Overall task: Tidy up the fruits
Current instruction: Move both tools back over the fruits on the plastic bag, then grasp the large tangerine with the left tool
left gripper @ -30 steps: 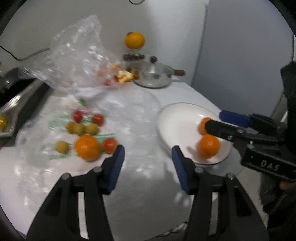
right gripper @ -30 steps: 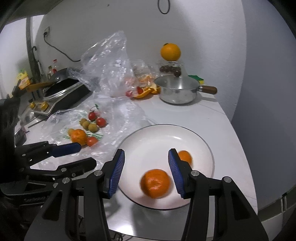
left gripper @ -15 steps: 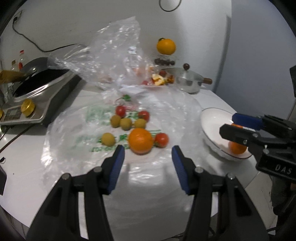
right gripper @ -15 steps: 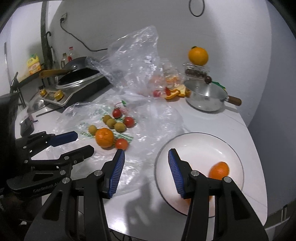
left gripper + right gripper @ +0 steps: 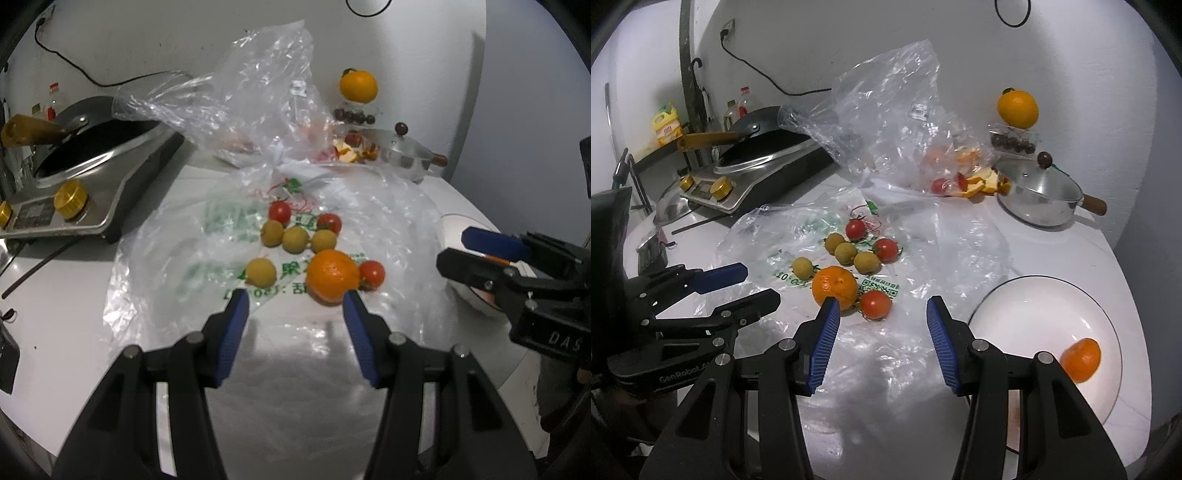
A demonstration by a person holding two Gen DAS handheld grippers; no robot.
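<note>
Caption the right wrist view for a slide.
Open right tool over flattened plastic bag near orange and tomatoes; one orange on white plate.

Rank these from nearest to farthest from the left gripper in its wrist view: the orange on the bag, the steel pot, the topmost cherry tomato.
From the left gripper:
1. Orange on the bag, by the right fingertip.
2. Topmost cherry tomato, mid-bag, behind the yellow-green fruits.
3. Steel pot, far back right by the wall.

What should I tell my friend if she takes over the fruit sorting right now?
Left gripper and right gripper: both open, holding nothing, over the flat plastic bag.
On the bag: one orange, three tomatoes, four small yellow-green fruits.
Done: one orange shows on the white plate.
Left: likely move the bag's orange next, then sort the rest.
</note>
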